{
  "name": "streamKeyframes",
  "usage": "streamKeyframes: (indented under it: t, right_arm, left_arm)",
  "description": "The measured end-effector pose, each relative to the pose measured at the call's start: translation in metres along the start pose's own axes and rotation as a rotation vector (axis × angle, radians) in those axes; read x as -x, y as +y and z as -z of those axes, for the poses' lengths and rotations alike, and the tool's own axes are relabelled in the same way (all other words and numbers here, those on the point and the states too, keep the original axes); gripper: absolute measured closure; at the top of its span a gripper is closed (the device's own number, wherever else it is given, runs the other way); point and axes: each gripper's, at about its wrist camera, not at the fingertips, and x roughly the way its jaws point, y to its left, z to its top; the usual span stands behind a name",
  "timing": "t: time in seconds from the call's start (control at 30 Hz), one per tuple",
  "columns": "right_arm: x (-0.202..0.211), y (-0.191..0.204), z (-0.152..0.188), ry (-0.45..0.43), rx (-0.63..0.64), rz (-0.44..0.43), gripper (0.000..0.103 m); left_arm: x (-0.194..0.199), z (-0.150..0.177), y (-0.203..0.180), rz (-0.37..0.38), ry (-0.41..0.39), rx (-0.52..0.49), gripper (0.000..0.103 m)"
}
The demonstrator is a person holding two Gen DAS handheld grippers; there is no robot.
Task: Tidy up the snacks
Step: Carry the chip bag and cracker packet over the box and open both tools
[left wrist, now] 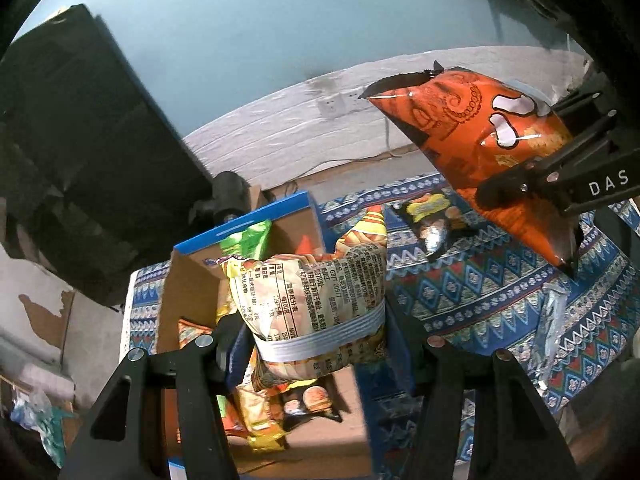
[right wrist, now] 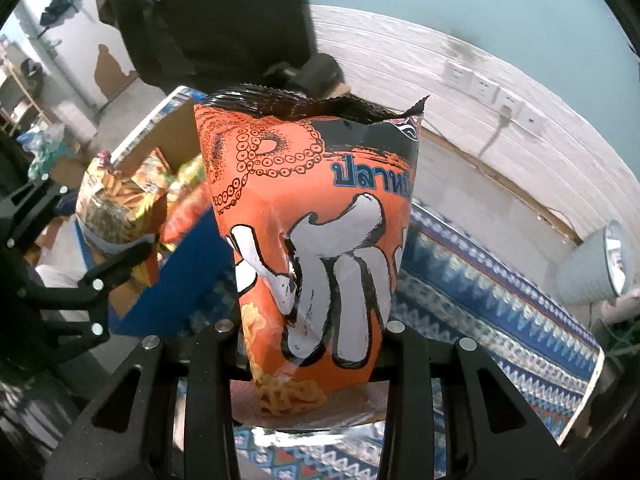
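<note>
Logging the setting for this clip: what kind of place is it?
Probably a lived-in room at home, not a lab: patterned tablecloth, wall sockets on white panelling, a small lamp.

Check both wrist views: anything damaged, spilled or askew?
Nothing spilled. One oddity: the orange octopus-print snack bag in the right gripper has a ragged, uneven black top edge; whether it is open I cannot tell. The left gripper holds a cream printed snack bag above the cardboard box.

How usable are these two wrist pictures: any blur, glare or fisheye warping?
Left wrist: strong fisheye bending at the wall line, dark vignette corners, glare streaks on the orange bag; print on the pale snack bag stays legible. Right wrist: the orange bag is sharp, the cardboard box and background are smeared.
</note>
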Motion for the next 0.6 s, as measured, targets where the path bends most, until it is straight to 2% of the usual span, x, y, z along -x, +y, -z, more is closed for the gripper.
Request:
streamKeyframes:
  t: [0.6]
  right_arm:
    - [-0.033, 0.081, -0.063, -0.009, 0.086, -0.097, 0.069]
  left_arm:
    - [-0.013, 0.024, 0.091, -0.072, 0.044, 0.116, 0.044]
